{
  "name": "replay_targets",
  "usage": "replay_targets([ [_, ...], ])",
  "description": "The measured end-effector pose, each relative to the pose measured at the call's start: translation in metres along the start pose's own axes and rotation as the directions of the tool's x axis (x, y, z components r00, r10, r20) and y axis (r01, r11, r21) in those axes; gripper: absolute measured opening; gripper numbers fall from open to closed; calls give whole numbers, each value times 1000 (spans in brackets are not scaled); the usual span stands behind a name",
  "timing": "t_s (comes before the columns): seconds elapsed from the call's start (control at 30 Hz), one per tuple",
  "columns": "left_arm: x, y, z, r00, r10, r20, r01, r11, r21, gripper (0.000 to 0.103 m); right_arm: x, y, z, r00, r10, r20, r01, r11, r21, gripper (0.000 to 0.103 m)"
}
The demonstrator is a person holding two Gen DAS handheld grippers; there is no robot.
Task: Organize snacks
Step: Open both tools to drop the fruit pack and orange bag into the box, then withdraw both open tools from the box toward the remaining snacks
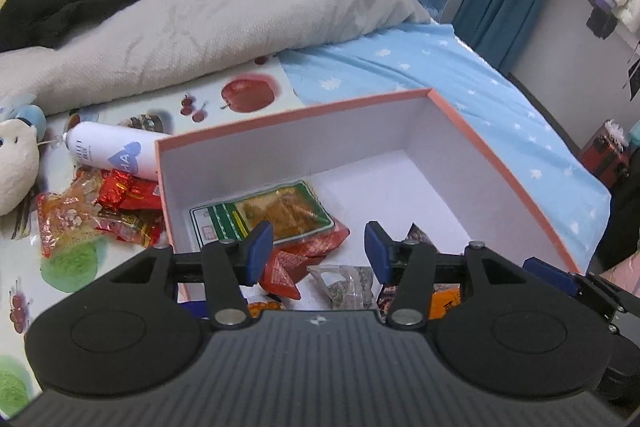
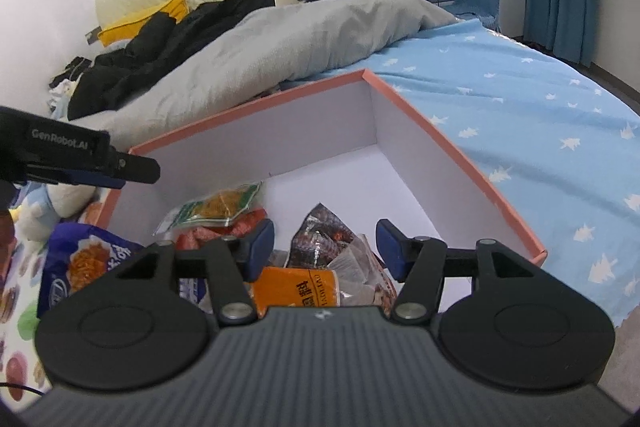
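Hand-held grippers: left open, empty | right open, empty | boxes: one

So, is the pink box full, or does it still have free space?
Partly filled. The pink box holds packets such as the green packet only in its near corner; the far part of its white floor is bare.

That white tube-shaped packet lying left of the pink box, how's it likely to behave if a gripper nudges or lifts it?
The white tube-shaped packet lies on its side on the fruit-print cloth, and its round body suggests it would roll when nudged. The film looks smooth and glossy, so probably slippery between pads. Its plump, evenly filled shape hints at something fairly firm, not floppy, though its weight can't be judged.
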State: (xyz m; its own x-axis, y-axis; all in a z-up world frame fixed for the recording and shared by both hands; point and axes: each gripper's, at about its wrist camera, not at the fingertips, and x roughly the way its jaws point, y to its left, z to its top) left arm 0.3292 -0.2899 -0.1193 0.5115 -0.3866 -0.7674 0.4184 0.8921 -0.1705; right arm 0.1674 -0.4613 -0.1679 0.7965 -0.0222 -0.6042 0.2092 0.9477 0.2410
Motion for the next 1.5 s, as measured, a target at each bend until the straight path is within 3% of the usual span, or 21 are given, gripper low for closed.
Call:
replay_targets([
  [0.33,-63,-3,-6,994,-17,108,13,999,41,56,-36,26,23,996,29,87,-25,998,-54,59],
  [0.47,-94,3,-16,987,7,160,-18,998,66,56,-53,43,30,991,55,119,-47,996,-74,59],
  [0.87,-184,56,-51,956,63,287,-73,997,23,56,-100,109,31,968,160,192,-129,978,-162,59],
  [1.13,-218,101,-88,941,125,315,-109,992,-68,56,-110,151,16,965,200,167,-160,961,-228,59],
  [1.37,-243,152,-123,916,190,353,-137,976,-170,59,-111,181,-8,962,223,156,-181,952,-246,59],
  [1.5,-247,172,-149,920,200,336,-136,969,-206,60,-112,197,-20,962,230,145,-183,942,-282,59],
])
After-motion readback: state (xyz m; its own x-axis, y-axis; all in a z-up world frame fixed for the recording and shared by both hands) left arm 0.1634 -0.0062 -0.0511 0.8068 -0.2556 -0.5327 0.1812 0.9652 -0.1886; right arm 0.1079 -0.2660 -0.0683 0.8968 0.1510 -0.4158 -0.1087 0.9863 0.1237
